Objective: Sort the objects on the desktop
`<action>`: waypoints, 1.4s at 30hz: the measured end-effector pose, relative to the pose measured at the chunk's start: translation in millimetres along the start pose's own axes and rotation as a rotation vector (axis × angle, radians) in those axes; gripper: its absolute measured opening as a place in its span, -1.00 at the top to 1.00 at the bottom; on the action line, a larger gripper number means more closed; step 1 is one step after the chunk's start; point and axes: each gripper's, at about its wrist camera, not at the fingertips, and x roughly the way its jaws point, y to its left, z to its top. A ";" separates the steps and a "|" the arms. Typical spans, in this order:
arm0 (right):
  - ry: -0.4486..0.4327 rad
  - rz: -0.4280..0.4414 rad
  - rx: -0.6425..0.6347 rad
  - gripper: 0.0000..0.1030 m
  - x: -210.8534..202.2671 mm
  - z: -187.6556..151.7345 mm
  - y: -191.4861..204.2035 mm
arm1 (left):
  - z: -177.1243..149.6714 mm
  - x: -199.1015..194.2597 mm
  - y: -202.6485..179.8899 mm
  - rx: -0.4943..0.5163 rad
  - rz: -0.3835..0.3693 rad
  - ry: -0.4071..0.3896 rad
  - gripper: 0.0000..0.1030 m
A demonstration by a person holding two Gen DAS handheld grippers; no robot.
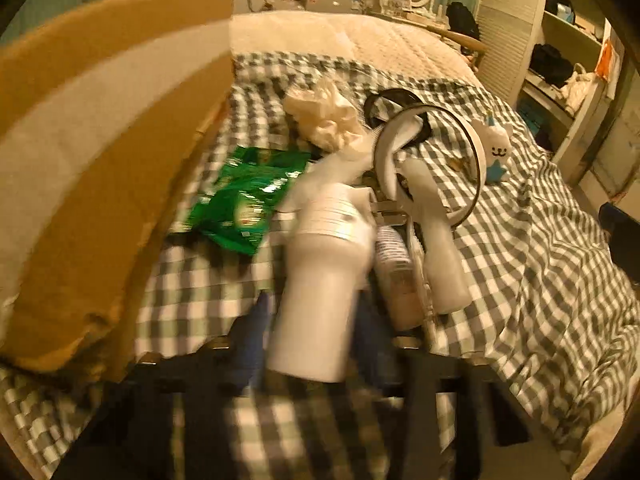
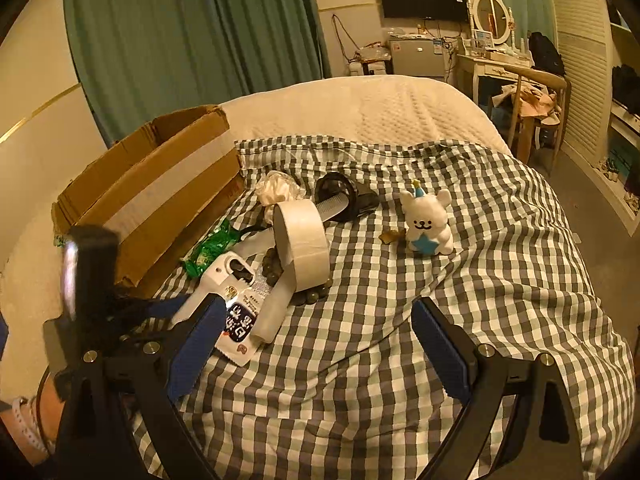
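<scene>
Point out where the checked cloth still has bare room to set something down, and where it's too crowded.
Free: the checked cloth right of the plush bear, and the stretch in front of the open right gripper. Crowded: between the cardboard box and the tape roll, around the green packet.

The right tongs (image 2: 316,344) hang low with their blue-padded fingers (image 2: 440,352) spread wide and nothing between them. The left tongs (image 1: 312,344) are clamped around a white spray bottle (image 1: 320,280), blue pads pressing its sides; that view is blurred. A bare wrist (image 2: 36,412) shows at the lower left, behind the left tongs.
</scene>
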 end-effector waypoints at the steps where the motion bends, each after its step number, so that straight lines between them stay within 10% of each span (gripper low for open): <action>1: 0.002 0.000 -0.003 -0.82 0.5 0.1 0.7 | -0.6 0.4 -2.3 0.013 0.003 -0.009 0.35; 10: 0.083 0.113 0.069 -0.82 24.9 -7.8 0.3 | -14.0 -34.0 10.2 -0.097 0.009 0.118 0.36; 17: 0.116 0.093 0.065 -0.82 38.4 -9.0 11.1 | -25.8 -67.5 38.6 -0.284 0.007 0.057 0.36; 20: 0.139 0.071 0.086 -0.37 49.2 -7.0 12.8 | -29.2 -57.5 38.2 -0.306 -0.004 0.084 0.36; 27: 0.210 0.112 0.144 -0.29 99.4 -4.4 11.7 | -28.3 -37.8 32.0 -0.280 -0.009 0.122 0.36; 32: 0.234 0.149 0.155 0.55 109.7 -8.3 4.2 | -30.0 -25.0 36.7 -0.306 -0.035 0.142 0.36; 42: 0.151 0.278 0.210 0.59 59.9 0.6 0.8 | -19.7 -36.1 35.3 -0.314 -0.085 0.087 0.36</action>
